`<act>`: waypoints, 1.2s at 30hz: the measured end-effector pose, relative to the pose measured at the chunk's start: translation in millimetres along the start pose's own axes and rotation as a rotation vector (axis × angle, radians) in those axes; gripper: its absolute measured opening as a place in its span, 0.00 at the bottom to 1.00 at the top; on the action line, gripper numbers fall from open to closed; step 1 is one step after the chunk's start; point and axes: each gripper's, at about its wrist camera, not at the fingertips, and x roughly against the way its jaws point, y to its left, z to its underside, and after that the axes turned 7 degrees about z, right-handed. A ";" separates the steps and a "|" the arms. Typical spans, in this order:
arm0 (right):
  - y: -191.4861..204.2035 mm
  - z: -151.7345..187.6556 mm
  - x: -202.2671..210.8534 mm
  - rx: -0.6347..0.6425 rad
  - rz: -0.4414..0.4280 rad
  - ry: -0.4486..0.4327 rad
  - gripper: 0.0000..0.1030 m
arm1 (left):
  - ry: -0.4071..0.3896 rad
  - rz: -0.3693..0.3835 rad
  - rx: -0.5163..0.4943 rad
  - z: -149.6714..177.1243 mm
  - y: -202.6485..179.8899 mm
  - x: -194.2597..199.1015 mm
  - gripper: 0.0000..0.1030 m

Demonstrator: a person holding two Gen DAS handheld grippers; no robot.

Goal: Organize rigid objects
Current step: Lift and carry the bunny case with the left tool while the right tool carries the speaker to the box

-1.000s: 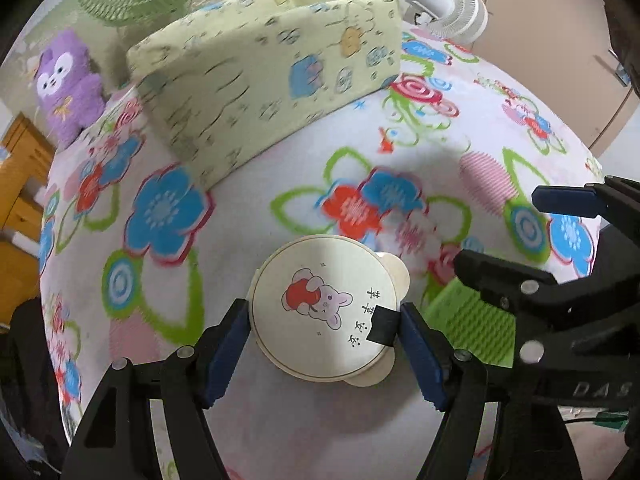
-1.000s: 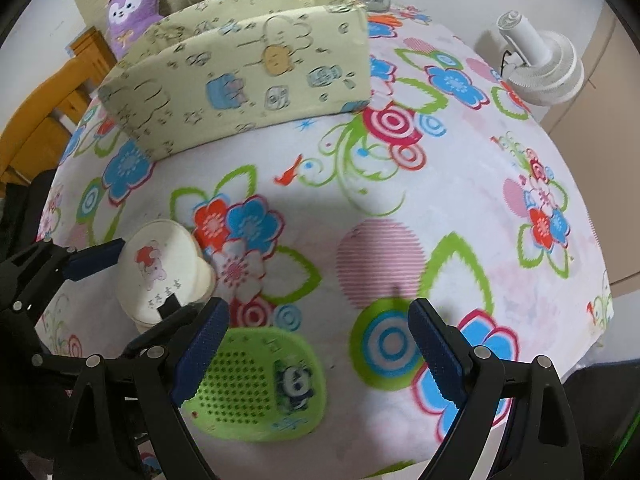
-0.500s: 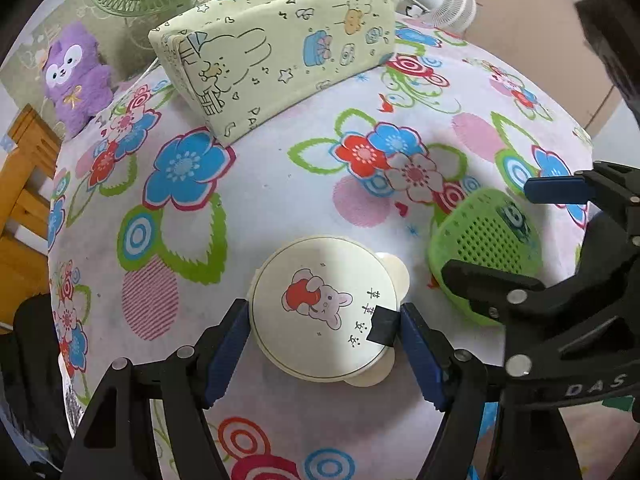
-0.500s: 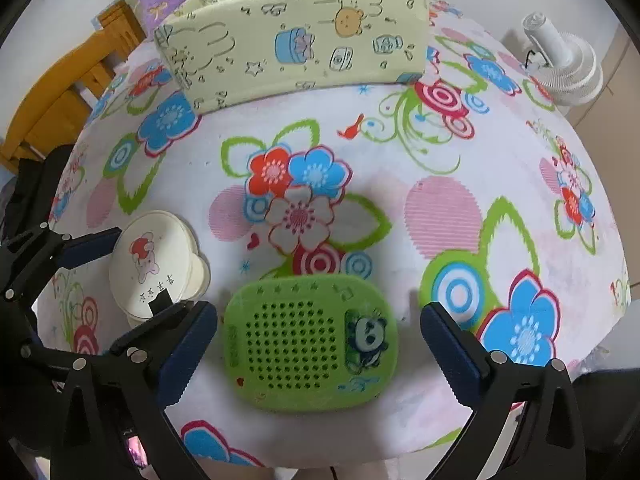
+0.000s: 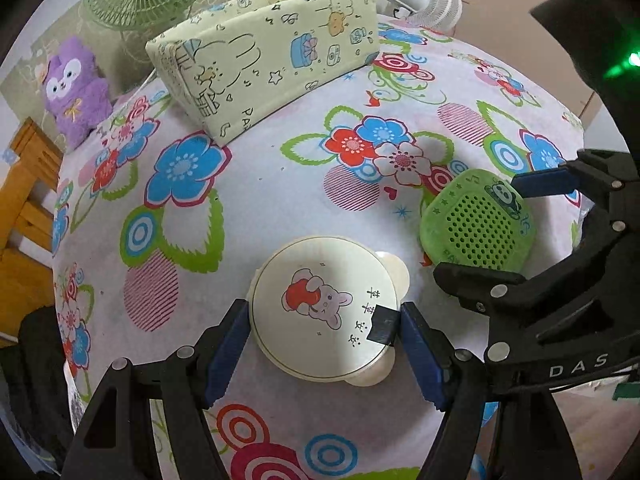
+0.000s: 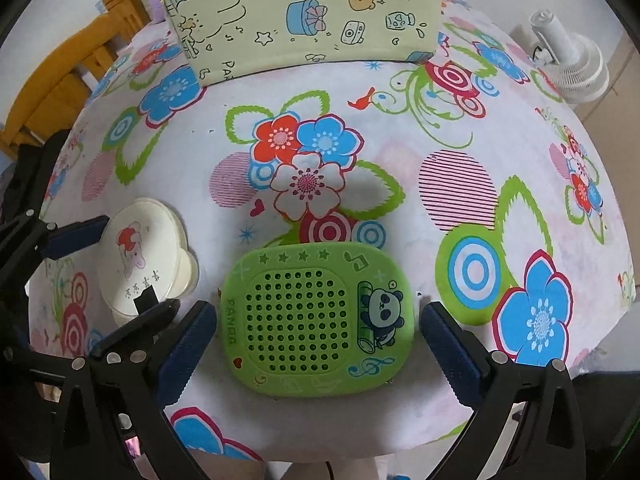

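Left claw: the left gripper (image 5: 325,344) is clamped across the round cream case (image 5: 326,307), one pad on each side of its rim (a bunny is printed on the lid).
Right claw: the right gripper (image 6: 316,346) stands wide apart, straddling the green panda box (image 6: 318,320); neither pad appears to touch it.
Panda box: flat on the floral cloth (image 6: 400,128), centred between the right claw's fingers, near the table's front edge.
Crowding risk: the two claws sit just beside each other, so closing or lifting could knock them together.
Slip risk: the case is held on its curved rim, so a tilt could let it slide out.
Destination: probably the yellow fabric bin (image 6: 304,16), well ahead of both claws.
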 end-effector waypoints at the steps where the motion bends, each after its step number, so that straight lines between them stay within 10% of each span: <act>1: 0.1 0.2 -0.4 0.003 0.003 0.003 0.99 | -0.002 -0.003 -0.005 -0.2 -0.2 0.1 0.74; 36: -37.9 -48.8 13.3 0.006 0.058 -0.010 0.92 | 0.020 -0.030 0.155 -67.7 2.9 2.1 0.74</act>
